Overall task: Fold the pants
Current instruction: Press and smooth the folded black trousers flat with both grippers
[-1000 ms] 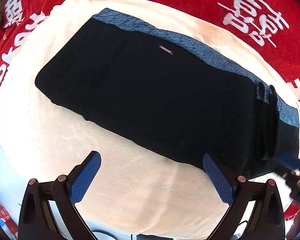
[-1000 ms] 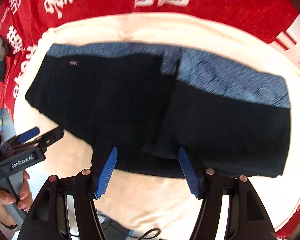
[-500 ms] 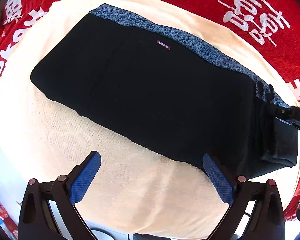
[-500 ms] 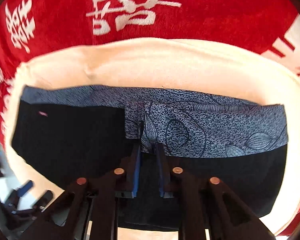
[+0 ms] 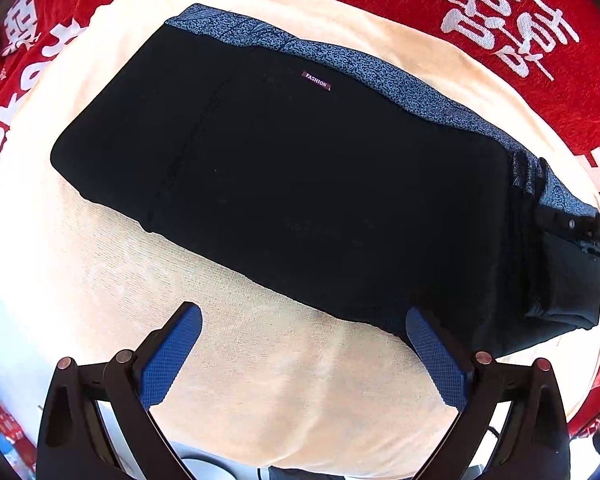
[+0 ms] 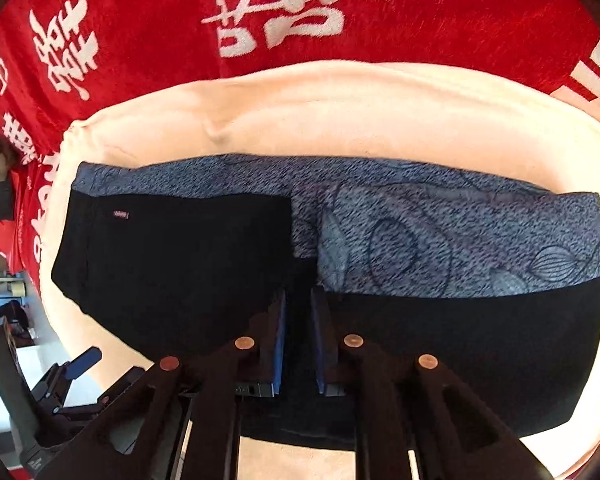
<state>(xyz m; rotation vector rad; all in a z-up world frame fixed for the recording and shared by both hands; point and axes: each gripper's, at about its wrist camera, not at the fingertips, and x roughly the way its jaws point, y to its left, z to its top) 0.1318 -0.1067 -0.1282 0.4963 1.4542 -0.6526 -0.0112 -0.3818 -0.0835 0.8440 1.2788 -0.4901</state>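
The black pants [image 5: 284, 184] lie folded on a cream towel [image 5: 260, 392], which is spread over a red cloth with white characters [image 5: 540, 8]. A grey patterned band [image 5: 340, 60] runs along the far edge of the pants.

The left wrist view shows the left gripper [image 5: 300, 360] with its blue pads wide apart, holding nothing, above bare towel at the near edge of the pants. Only this view makes the small label [image 5: 316, 81] readable, with the word FASHION. At its right edge the tip of the right gripper [image 5: 580, 228] reaches the right end of the pants.

The right wrist view shows the right gripper [image 6: 298, 336] almost closed, its jaws opening a little, with a fold of black fabric pinched between the pads. Only here the leaf drawing on the band is clear. The left gripper appears at the lower left of this view.
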